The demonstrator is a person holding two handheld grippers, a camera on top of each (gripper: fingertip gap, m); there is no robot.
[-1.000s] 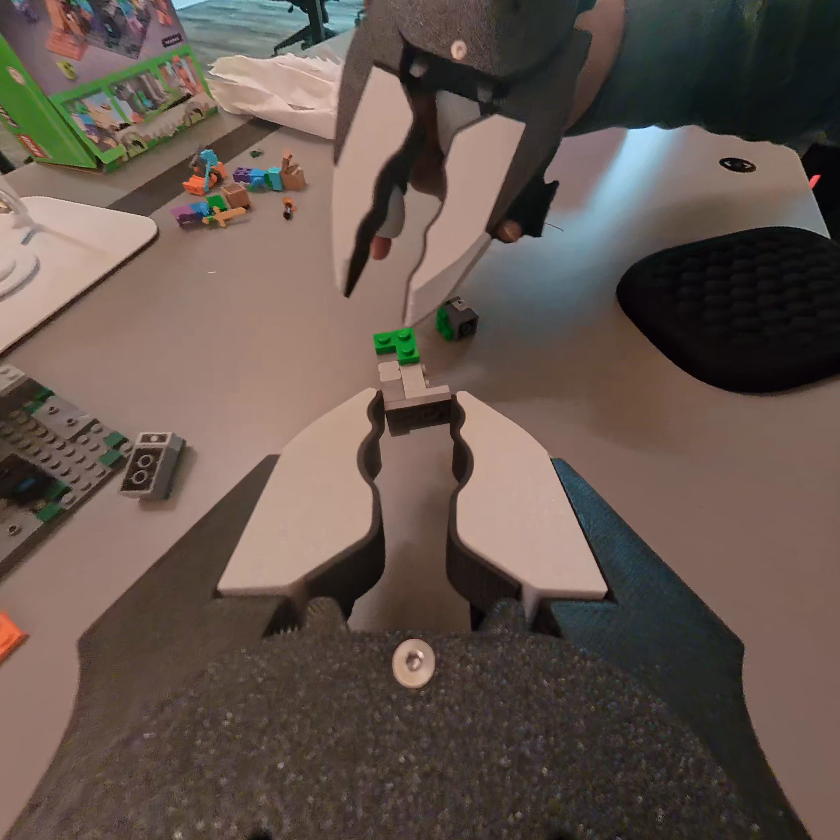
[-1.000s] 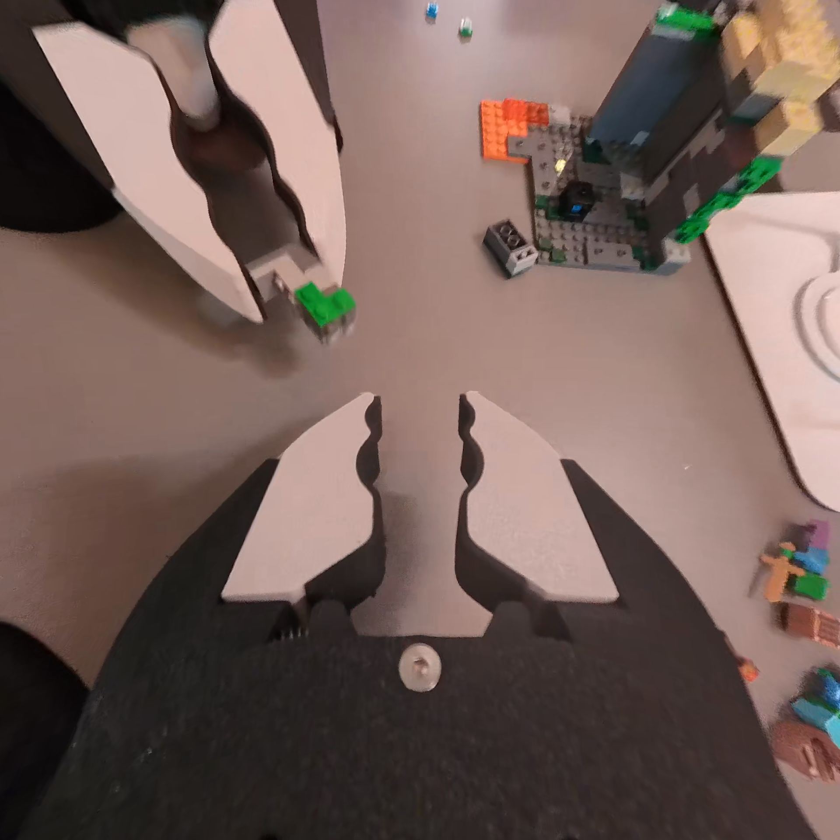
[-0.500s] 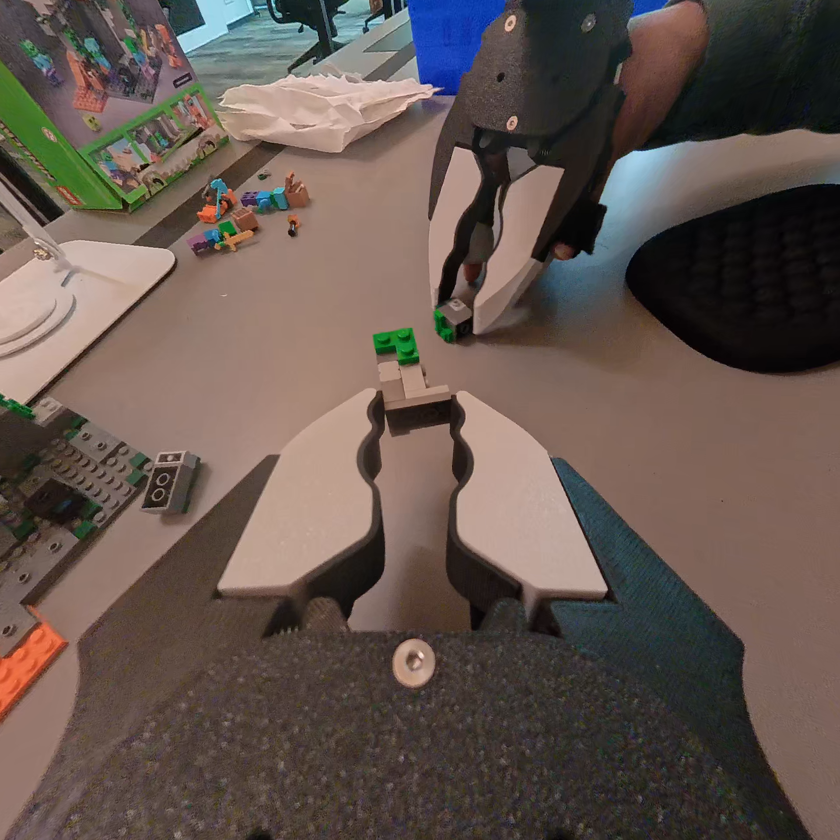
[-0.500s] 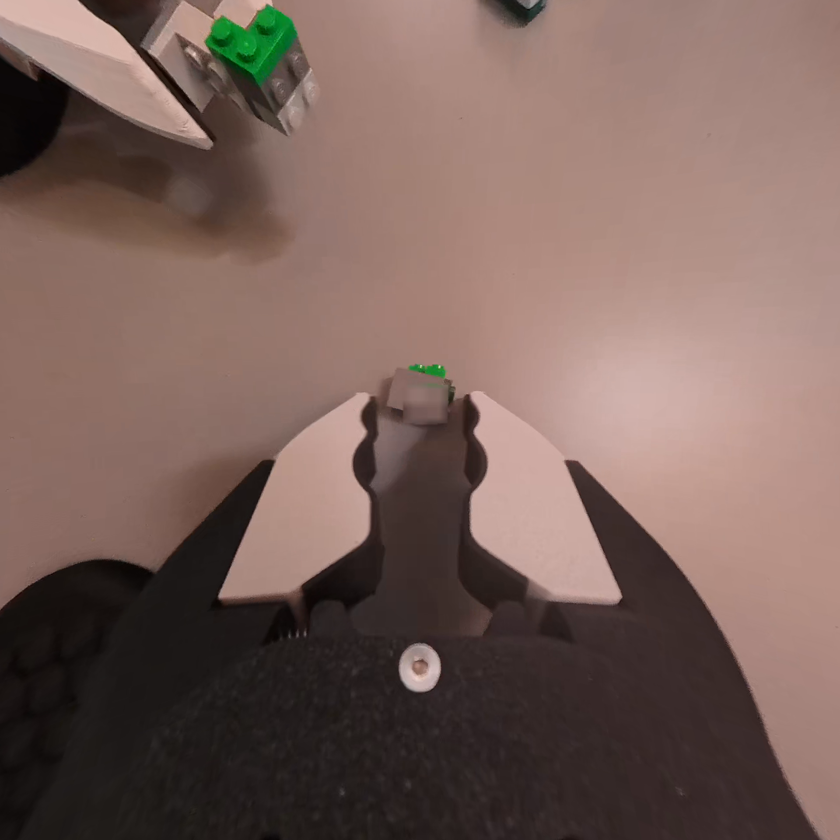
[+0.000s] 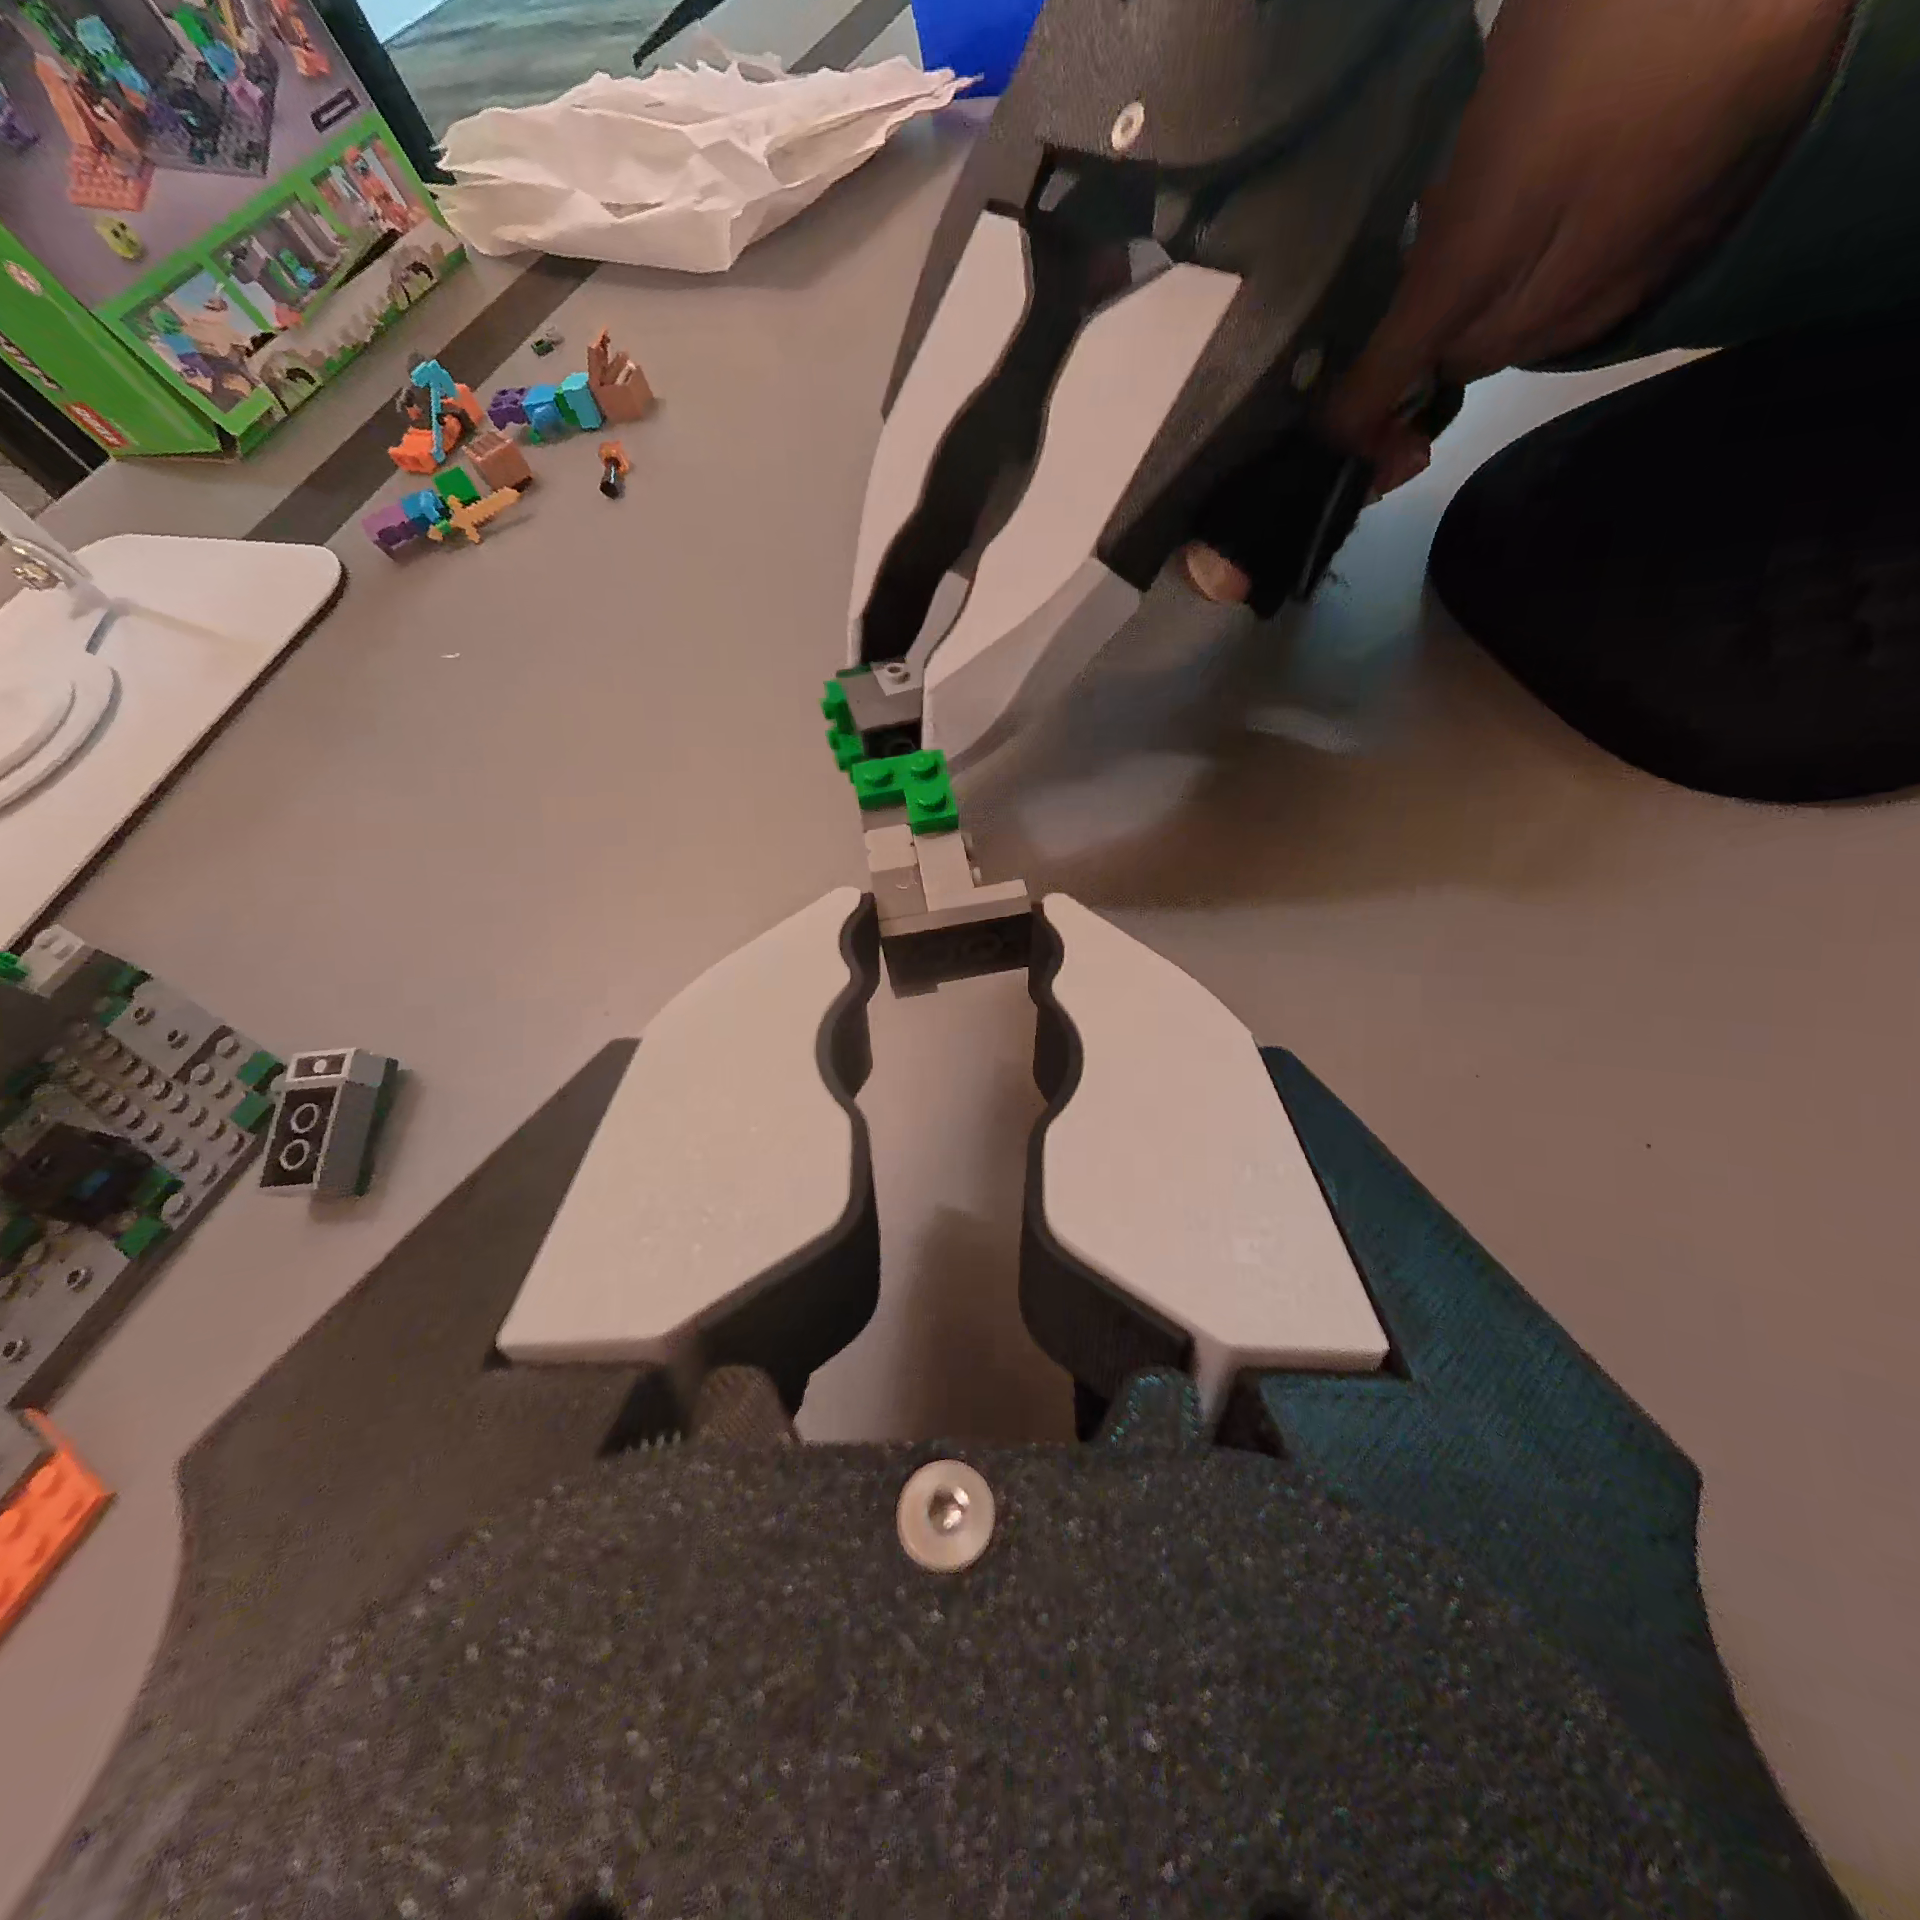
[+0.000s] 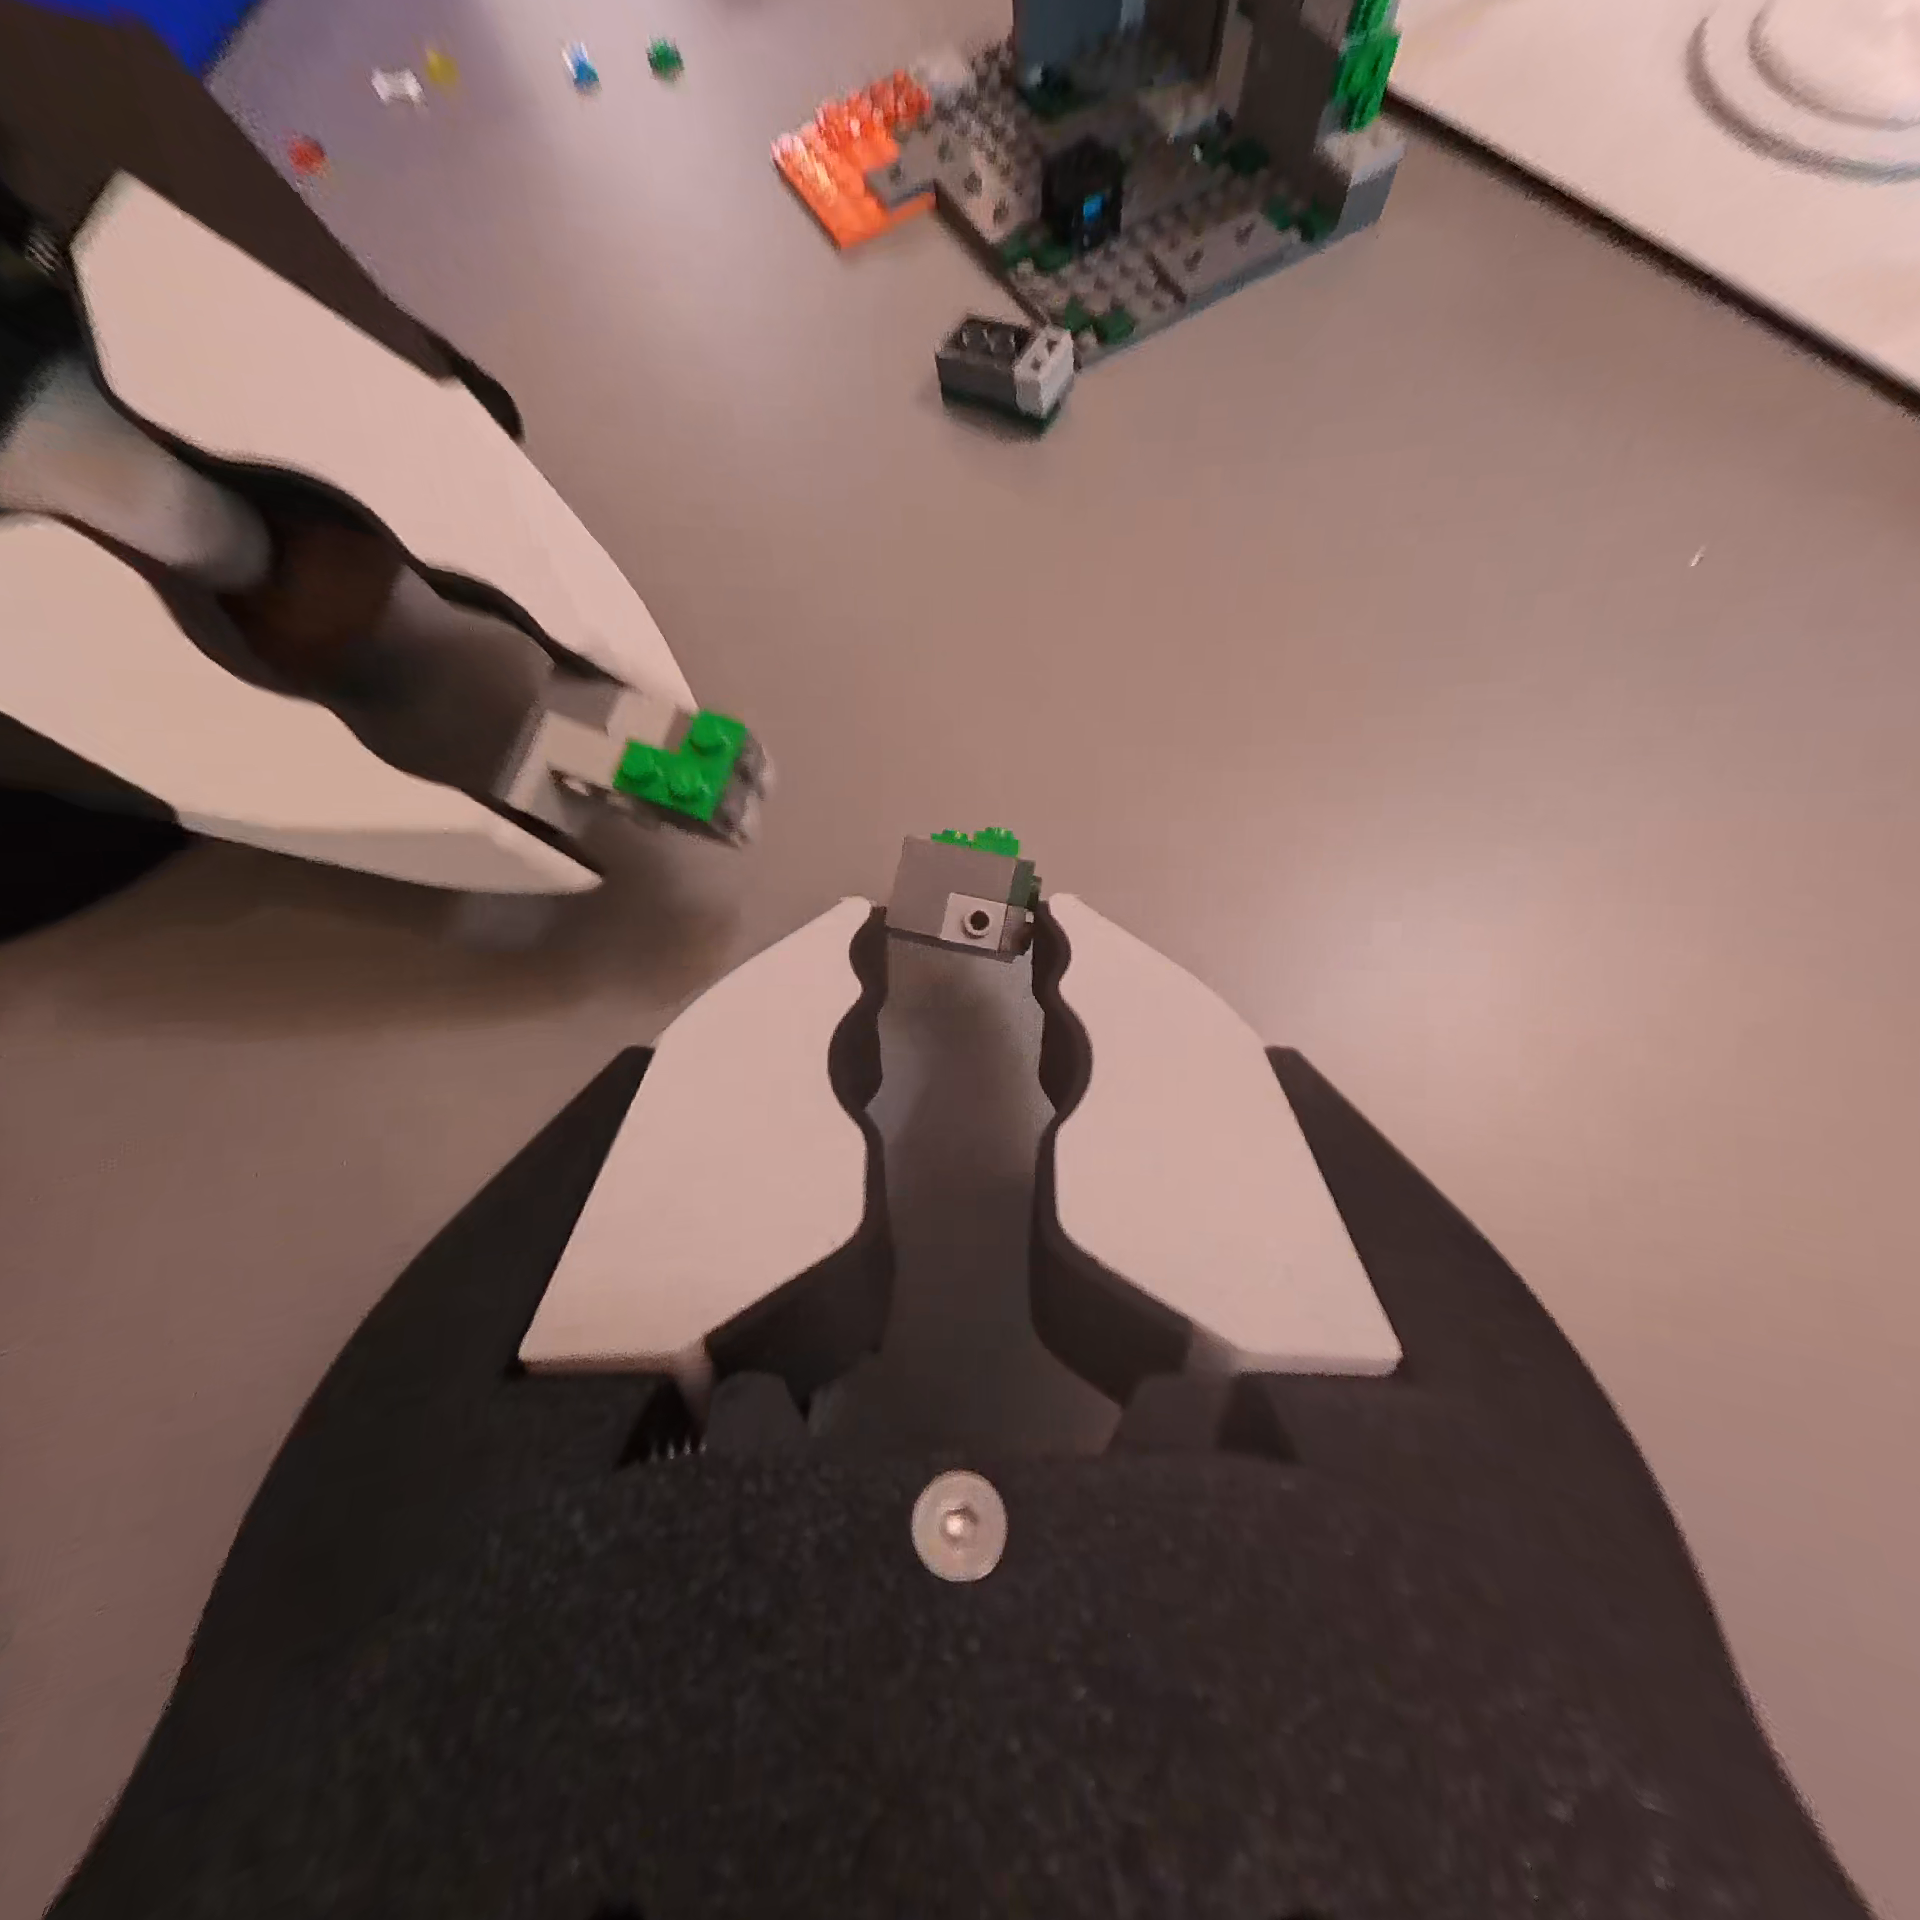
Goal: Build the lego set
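Grey bench below us: our left claw grips the grey-and-green assembly, long axis pointing forward; our right claw clamps a small grey-green block, just beyond the assembly's green tip.

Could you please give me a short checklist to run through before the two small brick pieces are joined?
1. Left gripper shut on the grey stack with the green corner plate: ok.
2. Right gripper shut on the small grey-and-green block: ok.
3. Both pieces lifted off the table: cannot tell.
4. The two pieces close together: ok in the left wrist view; whether they touch, cannot tell.
5. Studs lined up for pressing: cannot tell, the meeting faces are hidden.
6. Space between the grippers free of the loose dark grey brick and the main build: ok, both sit well off.
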